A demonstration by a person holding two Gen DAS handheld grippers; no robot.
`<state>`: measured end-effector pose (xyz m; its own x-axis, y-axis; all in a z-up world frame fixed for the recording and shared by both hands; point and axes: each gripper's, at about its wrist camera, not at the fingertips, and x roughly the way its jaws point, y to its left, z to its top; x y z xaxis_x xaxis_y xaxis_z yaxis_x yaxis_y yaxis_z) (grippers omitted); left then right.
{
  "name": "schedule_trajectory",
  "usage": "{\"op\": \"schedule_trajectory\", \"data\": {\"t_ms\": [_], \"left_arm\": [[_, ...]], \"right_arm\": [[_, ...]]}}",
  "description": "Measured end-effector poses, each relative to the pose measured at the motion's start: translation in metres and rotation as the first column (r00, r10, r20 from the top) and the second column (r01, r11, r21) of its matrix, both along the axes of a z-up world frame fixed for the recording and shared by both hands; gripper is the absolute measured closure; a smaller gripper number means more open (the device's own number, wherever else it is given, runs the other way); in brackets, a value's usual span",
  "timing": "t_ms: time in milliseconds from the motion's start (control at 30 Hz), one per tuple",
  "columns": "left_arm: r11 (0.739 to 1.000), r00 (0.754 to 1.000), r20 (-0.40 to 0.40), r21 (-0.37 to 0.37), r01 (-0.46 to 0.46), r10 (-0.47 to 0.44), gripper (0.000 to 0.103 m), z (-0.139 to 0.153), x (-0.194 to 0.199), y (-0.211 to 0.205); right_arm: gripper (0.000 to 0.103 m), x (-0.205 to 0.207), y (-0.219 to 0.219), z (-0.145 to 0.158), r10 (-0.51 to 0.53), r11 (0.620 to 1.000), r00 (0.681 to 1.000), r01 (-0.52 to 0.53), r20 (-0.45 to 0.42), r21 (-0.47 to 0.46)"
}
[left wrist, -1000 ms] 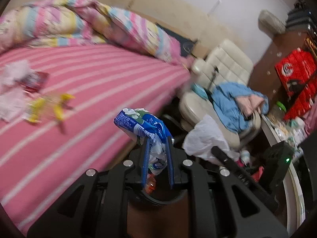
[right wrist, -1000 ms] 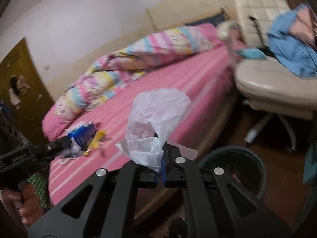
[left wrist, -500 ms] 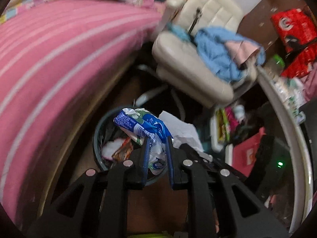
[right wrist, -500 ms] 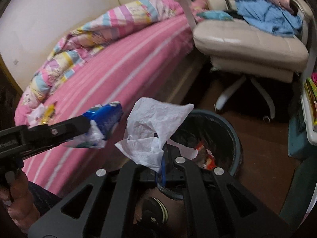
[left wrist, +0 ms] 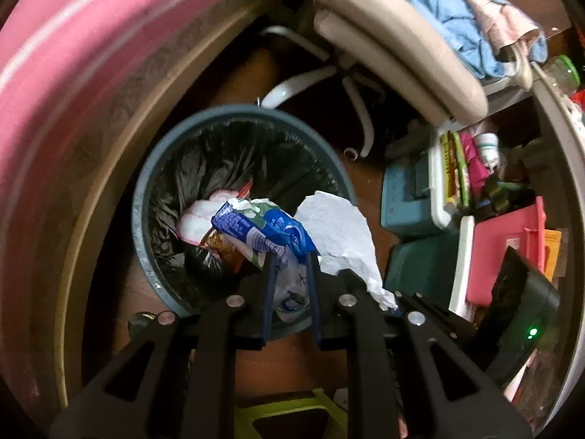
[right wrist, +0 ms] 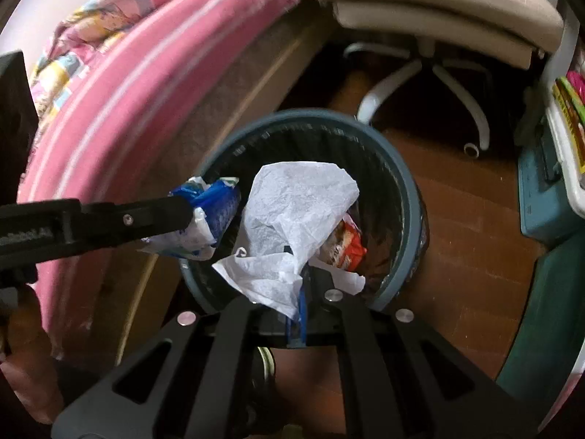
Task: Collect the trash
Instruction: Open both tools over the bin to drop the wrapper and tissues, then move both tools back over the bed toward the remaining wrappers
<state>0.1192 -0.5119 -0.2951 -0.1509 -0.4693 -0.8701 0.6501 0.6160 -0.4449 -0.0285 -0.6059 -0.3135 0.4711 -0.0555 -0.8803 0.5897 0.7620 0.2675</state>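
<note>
A blue and white crumpled wrapper (left wrist: 263,230) sticks out of my left gripper (left wrist: 290,256), which is shut on it right over a round blue-grey bin (left wrist: 140,197) lined with a black bag. My right gripper (right wrist: 299,285) is shut on a white tissue (right wrist: 292,205) and hangs over the same bin (right wrist: 409,190). The right wrist view shows the left gripper (right wrist: 197,219) with its wrapper (right wrist: 215,208) coming in from the left, close beside the tissue. The tissue (left wrist: 340,226) also shows in the left wrist view. Red and white trash (right wrist: 347,245) lies inside the bin.
The pink striped bed (left wrist: 73,73) curves along the left, close to the bin. A cream office chair (left wrist: 395,36) with clothes on it stands behind, its white legs (right wrist: 457,84) on the brown floor. Teal and pink boxes (left wrist: 413,190) crowd the right.
Both grippers have come down from above the bed and tipped downward, carrying the wrapper and the tissue. The bin now fills the middle of both views.
</note>
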Motion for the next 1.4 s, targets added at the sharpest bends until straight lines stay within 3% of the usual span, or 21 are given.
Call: {"op": "schedule_trajectory", "data": {"t_ms": [200, 267, 300, 333, 400, 433, 500, 667, 833, 1067, 1133, 1400], "left_arm": [[0.996, 1.0, -0.03, 0.089, 0.002, 0.001, 0.076, -0.033, 0.004, -0.01], [0.992, 1.0, -0.022, 0.129, -0.01, 0.013, 0.061, -0.042, 0.007, -0.008], [0.991, 1.0, -0.018, 0.136, -0.02, 0.023, 0.059, -0.043, 0.009, -0.007], [0.991, 0.999, -0.016, 0.133, -0.026, 0.028, 0.058, -0.043, 0.011, -0.006], [0.991, 0.999, -0.007, 0.123, -0.042, 0.044, 0.052, -0.04, 0.014, -0.003], [0.991, 0.999, 0.003, 0.12, -0.053, 0.053, 0.043, -0.037, 0.015, -0.002], [0.992, 0.997, 0.022, 0.103, -0.072, 0.07, 0.039, -0.03, 0.017, 0.001], [0.985, 0.984, 0.089, 0.064, -0.16, 0.154, 0.015, -0.001, 0.02, 0.013], [0.975, 0.968, 0.133, 0.045, -0.219, 0.212, 0.015, 0.027, 0.018, 0.027], [0.947, 0.932, 0.181, -0.121, -0.296, 0.314, 0.014, 0.094, 0.006, 0.069], [0.924, 0.915, 0.161, -0.166, -0.345, 0.371, 0.014, 0.109, 0.004, 0.09], [0.785, 0.798, 0.144, -0.347, -0.514, 0.586, 0.014, 0.177, 0.013, 0.186]], "right_arm": [[0.096, 0.01, -0.012, -0.028, 0.006, 1.0, 0.998, -0.005, -0.064, 0.011], [0.078, 0.01, -0.016, -0.032, -0.004, 1.0, 0.998, 0.004, -0.069, 0.008], [0.057, 0.009, -0.017, -0.033, -0.01, 1.0, 0.998, 0.011, -0.067, 0.005], [0.043, 0.008, -0.018, -0.032, -0.02, 1.0, 0.998, 0.02, -0.063, 0.0], [0.035, 0.003, -0.018, -0.03, -0.037, 0.999, 0.998, 0.037, -0.054, -0.014], [0.029, 0.001, -0.019, -0.029, -0.043, 0.999, 0.998, 0.042, -0.055, -0.022], [0.021, -0.004, -0.018, -0.025, -0.057, 0.998, 0.997, 0.056, -0.053, -0.035], [0.018, -0.019, -0.01, 0.0, -0.067, 0.995, 0.998, 0.066, -0.008, -0.074], [0.016, -0.024, 0.003, 0.037, -0.051, 0.991, 0.996, 0.059, 0.069, -0.119], [0.013, -0.02, 0.032, 0.113, 0.034, 0.98, 0.977, 0.008, 0.208, -0.199], [0.013, -0.017, 0.041, 0.13, 0.064, 0.976, 0.97, -0.012, 0.233, -0.218], [0.011, 0.003, 0.104, 0.209, 0.216, 0.948, 0.916, -0.115, 0.337, -0.296]]}}
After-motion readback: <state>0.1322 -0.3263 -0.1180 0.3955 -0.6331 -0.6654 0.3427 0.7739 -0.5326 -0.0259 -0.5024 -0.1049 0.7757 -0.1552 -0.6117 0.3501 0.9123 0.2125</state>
